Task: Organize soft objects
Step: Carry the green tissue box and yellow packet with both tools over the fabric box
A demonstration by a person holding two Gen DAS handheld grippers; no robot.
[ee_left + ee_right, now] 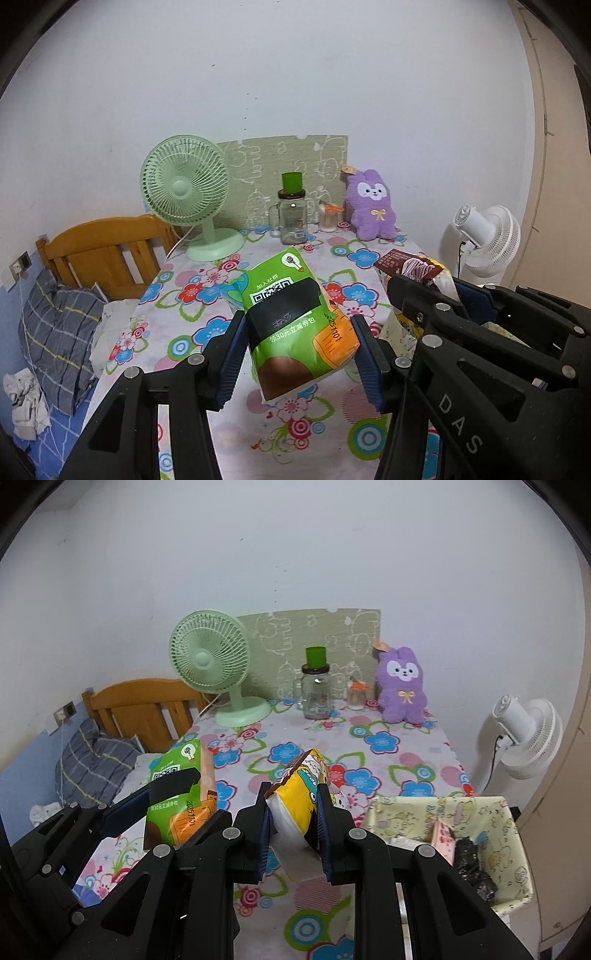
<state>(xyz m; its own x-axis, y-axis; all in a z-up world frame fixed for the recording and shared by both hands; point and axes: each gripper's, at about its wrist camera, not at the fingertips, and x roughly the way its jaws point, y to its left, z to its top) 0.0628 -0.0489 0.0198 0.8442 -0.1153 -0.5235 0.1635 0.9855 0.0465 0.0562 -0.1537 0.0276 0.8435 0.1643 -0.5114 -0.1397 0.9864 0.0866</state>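
**Both grippers loaded, basket only part filled**

The fingers of the left gripper stand about half open and press on the two sides of a green tissue pack, held clear of the flowered tablecloth in the middle of the left wrist frame. The right gripper is squeezed as narrow as it goes on a yellow cartoon-printed soft pack, centre of the right wrist frame, also lifted off the cloth.

At the lower right of the right wrist frame sits a fabric basket with a pink item and something black already inside, so some sorting looks done. Both held packs are outside it; they probably go there next. The purple plush rabbit sits upright by the wall, upper right of centre, beside a jar and a green fan; whether it belongs in the basket I cannot tell.
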